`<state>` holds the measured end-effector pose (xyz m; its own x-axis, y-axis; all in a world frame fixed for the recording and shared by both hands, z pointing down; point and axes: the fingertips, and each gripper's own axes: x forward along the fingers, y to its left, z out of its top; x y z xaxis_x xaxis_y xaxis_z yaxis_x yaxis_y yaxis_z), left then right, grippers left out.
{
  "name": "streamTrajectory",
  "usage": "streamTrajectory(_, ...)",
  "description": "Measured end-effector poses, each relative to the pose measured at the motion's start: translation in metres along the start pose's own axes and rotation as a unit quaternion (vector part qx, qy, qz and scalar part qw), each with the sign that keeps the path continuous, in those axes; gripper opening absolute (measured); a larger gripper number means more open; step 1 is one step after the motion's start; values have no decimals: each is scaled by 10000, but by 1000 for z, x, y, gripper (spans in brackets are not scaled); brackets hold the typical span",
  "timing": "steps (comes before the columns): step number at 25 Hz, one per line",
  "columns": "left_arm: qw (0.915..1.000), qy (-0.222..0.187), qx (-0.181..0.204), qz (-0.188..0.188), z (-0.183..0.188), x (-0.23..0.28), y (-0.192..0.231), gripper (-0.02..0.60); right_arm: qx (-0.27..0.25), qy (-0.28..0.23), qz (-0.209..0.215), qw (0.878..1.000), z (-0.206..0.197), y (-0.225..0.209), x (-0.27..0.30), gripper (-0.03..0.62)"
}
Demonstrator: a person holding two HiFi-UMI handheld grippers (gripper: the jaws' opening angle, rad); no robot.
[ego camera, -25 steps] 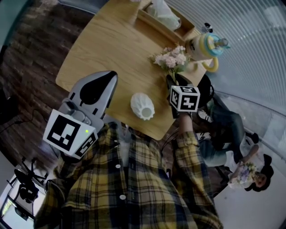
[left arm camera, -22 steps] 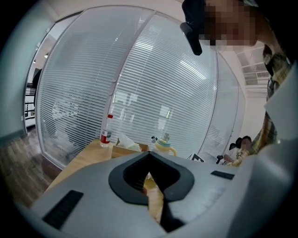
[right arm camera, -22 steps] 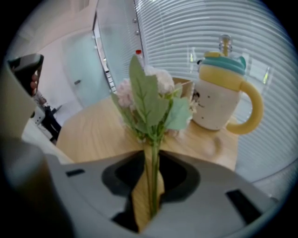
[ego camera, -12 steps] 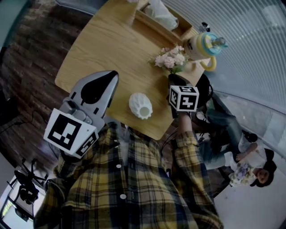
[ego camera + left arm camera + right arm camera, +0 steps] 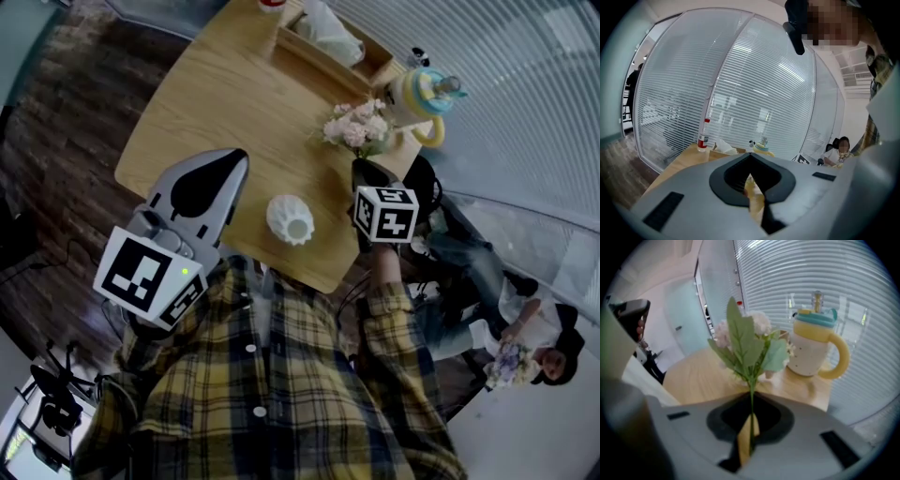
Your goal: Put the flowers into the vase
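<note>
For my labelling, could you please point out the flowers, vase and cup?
flowers (image 5: pixel 739 336), right gripper view, on the green leaf.
vase (image 5: pixel 281 212), head view, on its white side.
cup (image 5: pixel 808 355), right gripper view, on its white body.

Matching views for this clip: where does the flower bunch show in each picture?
Head view: flower bunch upper right of centre.
Left gripper view: not in it.
Right gripper view: flower bunch at centre, stem running down.
Shared landmark: yellow cup with teal lid, in all three.
</note>
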<state>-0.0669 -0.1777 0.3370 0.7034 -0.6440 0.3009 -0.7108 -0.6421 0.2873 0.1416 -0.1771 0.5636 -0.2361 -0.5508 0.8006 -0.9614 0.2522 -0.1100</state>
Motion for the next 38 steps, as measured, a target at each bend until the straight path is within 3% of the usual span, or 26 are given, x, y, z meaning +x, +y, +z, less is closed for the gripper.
streamTrajectory(8,9996,-114,97,-221,8,4,-17,8,53,-520,128,9986,24,13,-39,25)
streamTrajectory(17,9989,-241,85,-388,16,9,-31,9,-139,-1463,202,9889,75,33,-93,25)
streamTrajectory(27,9986,-328,51,-409,23,21,-26,8,-28,-2856,549,9568,161,47,-153,25)
streamTrajectory(38,9981,-427,-71,-446,29,18,-31,9,-287,-3778,1042,9196,213,89,-226,25)
